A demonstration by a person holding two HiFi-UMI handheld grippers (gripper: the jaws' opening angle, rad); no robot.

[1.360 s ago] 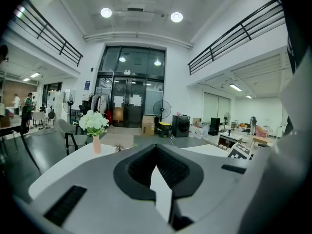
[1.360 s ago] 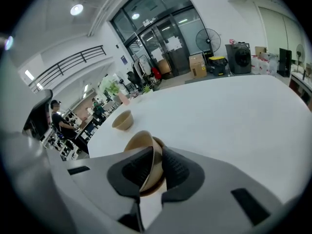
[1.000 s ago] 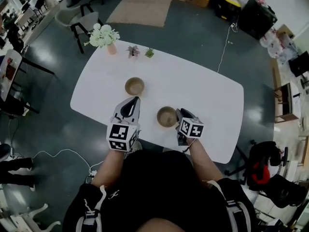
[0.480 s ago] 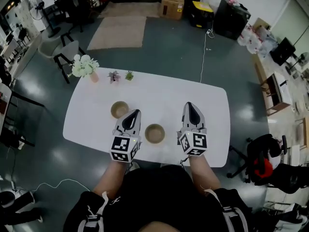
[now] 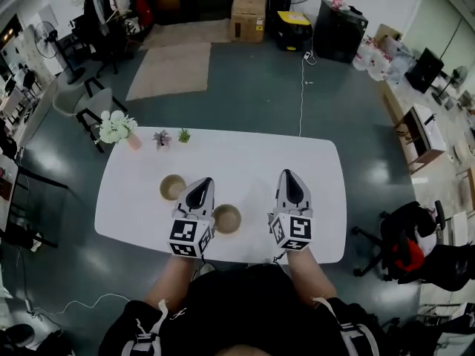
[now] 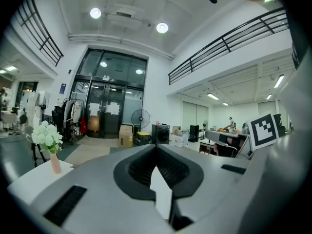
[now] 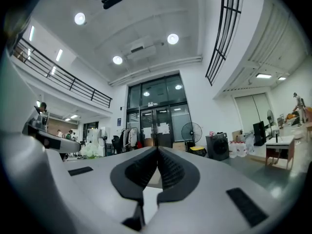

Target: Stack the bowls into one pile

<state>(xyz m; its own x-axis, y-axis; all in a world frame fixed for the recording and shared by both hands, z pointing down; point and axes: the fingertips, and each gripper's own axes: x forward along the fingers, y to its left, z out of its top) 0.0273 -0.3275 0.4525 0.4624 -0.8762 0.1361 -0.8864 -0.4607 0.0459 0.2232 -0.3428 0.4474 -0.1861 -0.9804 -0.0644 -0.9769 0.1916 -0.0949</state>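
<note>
Two tan bowls stand apart on the white table [image 5: 245, 158]: one bowl [image 5: 172, 188] at the left, the other bowl [image 5: 227, 219] nearer the front edge. My left gripper [image 5: 202, 183] is shut and empty, held above the table between the two bowls. My right gripper [image 5: 288, 175] is shut and empty too, raised over the table to the right of the near bowl. Both gripper views look level across the room, with the left gripper's tips [image 6: 156, 144] and the right gripper's tips [image 7: 157, 147] closed together and no bowl in sight.
At the table's far left stand a vase of white flowers [image 5: 117, 128] and two small potted plants [image 5: 171, 136]. A chair [image 5: 89, 99] is beyond the left end, a black office chair [image 5: 397, 247] at the right. A cable [image 5: 301, 80] runs over the floor.
Both grippers rose from table height and now point level. The right gripper left the near bowl's side and shut. The head view pulled back, showing more of the room.
</note>
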